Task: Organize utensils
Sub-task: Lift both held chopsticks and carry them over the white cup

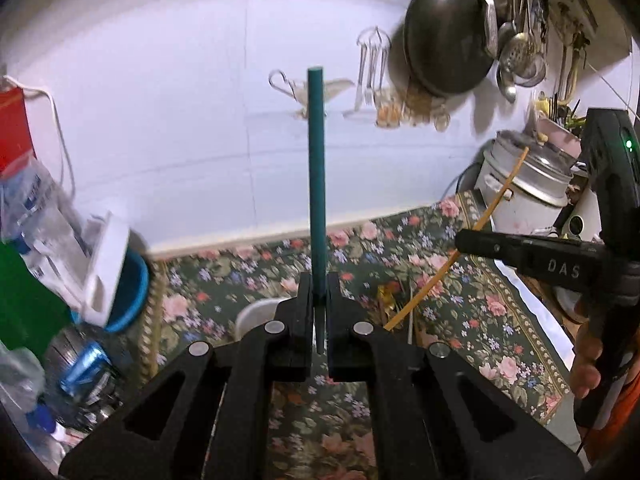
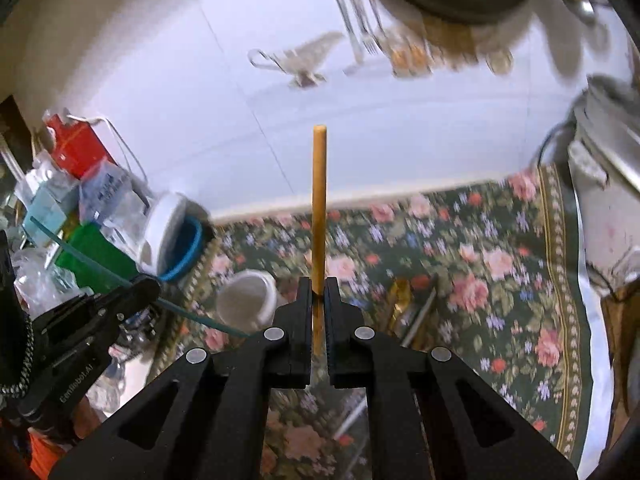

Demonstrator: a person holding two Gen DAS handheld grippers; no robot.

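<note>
We hold a teal stick [image 1: 317, 184] clamped in the left gripper [image 1: 319, 300], standing straight up toward twelve o'clock in the left wrist view, its lower end poking out below the jaws. The right gripper [image 2: 319, 300] is clenched on a tan stick [image 2: 319, 208] the same way; from the left camera that tan stick slants away at about two o'clock.

Both are pinched near their lower ends, so we judge the long free lengths could pivot or slide out if we swing quickly. The two grippers are close side by side, and the sticks might cross or knock each other.

Below us, at about ten o'clock from the right jaws, stands a white cup [image 2: 250, 296] on the flowered cloth [image 2: 460, 240]; a light cup like that could tip if a stick end catches its rim. More utensils [image 2: 412, 312] lie on the cloth at four o'clock. Clutter crowds nine o'clock: a blue-rimmed tub [image 1: 124, 276], bags, a red box [image 1: 14, 128]. A dark pan [image 1: 448, 36] and ladles hang at one o'clock, a metal pot [image 1: 524, 184] at three.
</note>
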